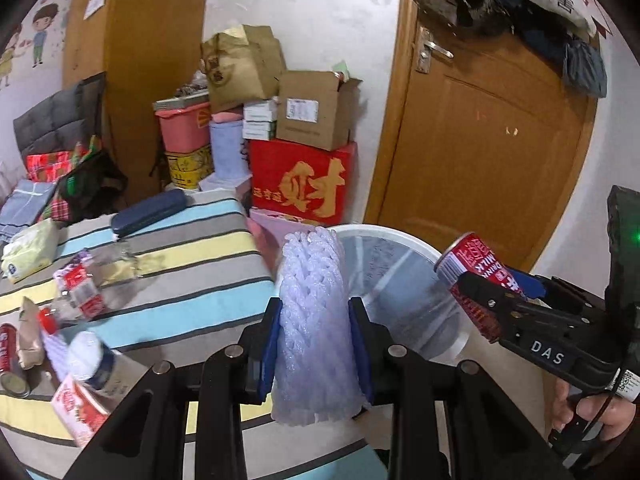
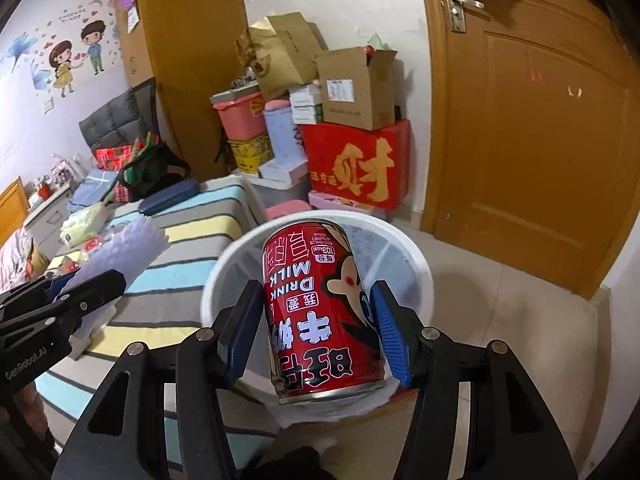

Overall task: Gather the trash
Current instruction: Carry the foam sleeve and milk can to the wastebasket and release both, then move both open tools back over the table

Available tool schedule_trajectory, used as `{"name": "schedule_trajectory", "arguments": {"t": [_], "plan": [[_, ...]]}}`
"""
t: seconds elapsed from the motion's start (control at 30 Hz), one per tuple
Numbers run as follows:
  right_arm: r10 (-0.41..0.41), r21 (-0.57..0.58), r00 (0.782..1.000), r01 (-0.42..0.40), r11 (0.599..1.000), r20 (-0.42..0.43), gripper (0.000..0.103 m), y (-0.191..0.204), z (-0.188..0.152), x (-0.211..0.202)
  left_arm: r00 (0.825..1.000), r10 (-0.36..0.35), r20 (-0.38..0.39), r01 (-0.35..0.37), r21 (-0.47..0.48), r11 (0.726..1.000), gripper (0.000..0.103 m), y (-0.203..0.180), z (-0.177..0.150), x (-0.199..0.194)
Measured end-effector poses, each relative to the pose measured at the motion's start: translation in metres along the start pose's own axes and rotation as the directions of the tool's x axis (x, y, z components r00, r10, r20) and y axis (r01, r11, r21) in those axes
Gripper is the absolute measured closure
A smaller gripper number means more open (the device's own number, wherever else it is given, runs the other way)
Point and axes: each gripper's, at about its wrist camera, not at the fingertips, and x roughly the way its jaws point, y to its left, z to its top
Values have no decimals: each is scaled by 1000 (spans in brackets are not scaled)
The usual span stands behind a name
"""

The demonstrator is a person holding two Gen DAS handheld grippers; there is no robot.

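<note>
My left gripper (image 1: pixel 315 344) is shut on a white foam fruit net (image 1: pixel 312 320), squeezed between its blue pads at the bed's edge. Beyond it on the floor stands a white trash bin (image 1: pixel 424 252). My right gripper (image 2: pixel 316 324) is shut on a red milk-drink can (image 2: pixel 320 312), held over the mouth of the trash bin (image 2: pixel 416 264). The left wrist view shows that right gripper (image 1: pixel 486 286) and the can (image 1: pixel 472 260) at the right, above the bin's rim. In the right wrist view the left gripper (image 2: pixel 86 286) and the foam net (image 2: pixel 128 248) appear at the left.
The striped bed (image 1: pixel 180 264) carries wrappers, a second red can (image 1: pixel 8 348), a white-capped bottle (image 1: pixel 92 360), a tissue pack (image 1: pixel 28 248) and a dark case (image 1: pixel 148 210). Boxes (image 1: pixel 304 176) are stacked against the wall. A wooden door (image 1: pixel 492 148) stands behind the bin.
</note>
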Motion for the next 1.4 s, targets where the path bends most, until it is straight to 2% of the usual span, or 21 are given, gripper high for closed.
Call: {"name": "schedule_trajectory", "arguments": {"t": [0.3, 0.57, 0.7, 0.77, 0.8, 1.03, 1.13, 1.23, 1.37, 1.4], "plan": [[-11, 12, 997, 12, 1000, -75, 46, -15, -4, 23, 997, -36, -73, 38, 26, 999, 70, -23, -3, 41], [-12, 8, 993, 13, 1000, -120, 46, -20, -5, 39, 994, -24, -108, 26, 10, 1000, 70, -25, 0, 67], [-23, -5, 991, 22, 1000, -135, 46, -22, -4, 49, 993, -25, -112, 27, 21, 999, 60, -28, 2, 73], [-33, -28, 989, 29, 999, -146, 46, -21, -4, 52, 994, -25, -107, 26, 8, 1000, 43, -28, 2, 74], [-39, -29, 989, 35, 999, -145, 46, -21, -4, 52, 994, -34, -104, 35, 4, 999, 42, -27, 2, 73], [-70, -35, 990, 66, 997, -124, 46, -20, -7, 44, 993, -28, -111, 27, -14, 1000, 42, -21, 0, 70], [-56, -16, 991, 55, 998, -118, 46, -20, -7, 42, 994, -6, -105, 5, -1, 1000, 42, -20, -2, 64], [-49, 0, 994, 49, 999, -102, 46, -19, -7, 37, 995, -15, -97, 13, -20, 1000, 42, -15, -4, 56], [-42, 3, 996, 42, 999, -77, 46, -12, -8, 27, 997, 34, -74, -34, -10, 999, 42, -11, -7, 42], [-41, 1, 997, 41, 999, -70, 46, -10, -8, 24, 997, 28, -73, -29, -19, 999, 42, -8, -8, 39]]}}
